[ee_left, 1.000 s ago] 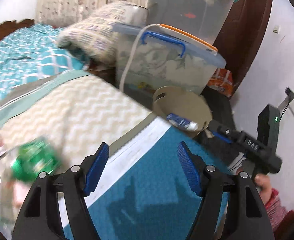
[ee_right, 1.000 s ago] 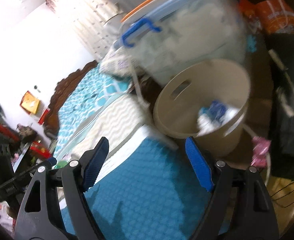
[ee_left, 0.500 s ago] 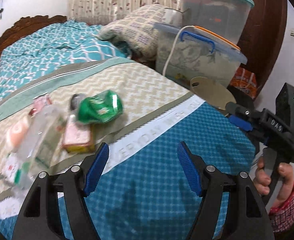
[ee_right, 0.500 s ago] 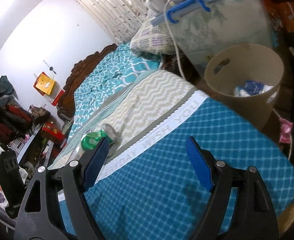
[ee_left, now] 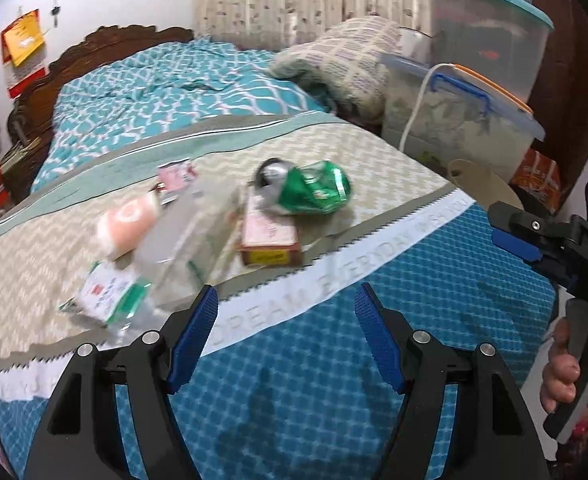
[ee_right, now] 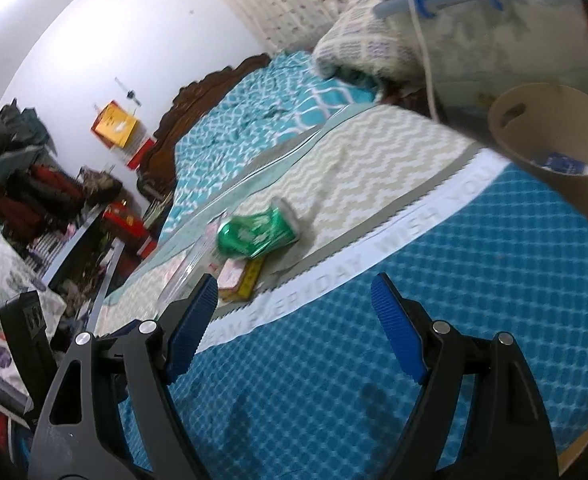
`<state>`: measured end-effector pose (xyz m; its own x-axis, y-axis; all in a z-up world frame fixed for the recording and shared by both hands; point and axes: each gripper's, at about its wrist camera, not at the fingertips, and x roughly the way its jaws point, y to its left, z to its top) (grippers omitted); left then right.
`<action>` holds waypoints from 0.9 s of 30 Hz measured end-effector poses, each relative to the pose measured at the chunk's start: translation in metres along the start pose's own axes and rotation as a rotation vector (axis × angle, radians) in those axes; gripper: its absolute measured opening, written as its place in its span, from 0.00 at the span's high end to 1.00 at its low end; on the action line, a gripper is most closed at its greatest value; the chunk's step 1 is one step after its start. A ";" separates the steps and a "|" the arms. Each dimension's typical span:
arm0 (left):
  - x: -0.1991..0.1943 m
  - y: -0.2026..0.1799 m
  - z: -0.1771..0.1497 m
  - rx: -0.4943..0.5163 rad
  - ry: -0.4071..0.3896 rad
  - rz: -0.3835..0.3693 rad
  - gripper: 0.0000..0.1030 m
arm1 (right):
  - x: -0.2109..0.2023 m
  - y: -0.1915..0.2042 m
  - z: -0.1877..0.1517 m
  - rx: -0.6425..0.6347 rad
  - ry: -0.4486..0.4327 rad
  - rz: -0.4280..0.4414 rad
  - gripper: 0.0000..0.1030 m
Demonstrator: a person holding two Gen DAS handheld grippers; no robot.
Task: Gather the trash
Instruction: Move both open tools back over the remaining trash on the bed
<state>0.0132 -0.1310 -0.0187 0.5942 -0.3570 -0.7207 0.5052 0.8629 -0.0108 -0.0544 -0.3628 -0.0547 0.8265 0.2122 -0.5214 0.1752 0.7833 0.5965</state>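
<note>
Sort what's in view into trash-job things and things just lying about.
Job: crushed green can, red-and-yellow box, clear plastic bottle, pink packet, beige bin, both open grippers.
Lying about: pillow, storage tubs, wall calendar.

White lettering runs along the pale band (ee_left: 333,276) of the blue blanket (ee_left: 333,380): the left wrist view shows "DREAM EVERYDAY", with further words blurred toward the bed's edge. The right wrist view picks up the same band (ee_right: 373,248), reading "EVERYDAY WISH YOU". On the black body of the right gripper (ee_left: 511,242), white characters read "DAS", possibly cut short by the frame's edge. Print on the green can (ee_left: 317,192), the box (ee_left: 270,240) and the wrappers (ee_left: 106,296) is too blurred to read.
</note>
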 end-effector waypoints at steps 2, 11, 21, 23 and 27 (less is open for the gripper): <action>-0.003 0.011 -0.004 -0.022 -0.001 0.009 0.35 | 0.005 0.008 -0.002 -0.014 0.015 0.009 0.23; -0.008 0.046 -0.017 -0.096 0.004 0.057 0.35 | 0.034 0.046 -0.013 -0.083 0.092 0.046 0.23; -0.027 0.111 -0.035 -0.183 -0.023 0.109 0.35 | 0.057 0.077 -0.021 -0.156 0.149 0.077 0.23; -0.032 0.136 -0.040 -0.235 -0.022 0.106 0.35 | 0.060 0.081 -0.024 -0.171 0.152 0.078 0.23; -0.041 0.192 -0.048 -0.350 -0.014 0.123 0.39 | 0.068 0.080 -0.027 -0.171 0.174 0.086 0.24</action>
<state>0.0559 0.0665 -0.0248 0.6468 -0.2455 -0.7220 0.1864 0.9689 -0.1625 0.0017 -0.2698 -0.0586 0.7272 0.3681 -0.5794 0.0034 0.8422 0.5392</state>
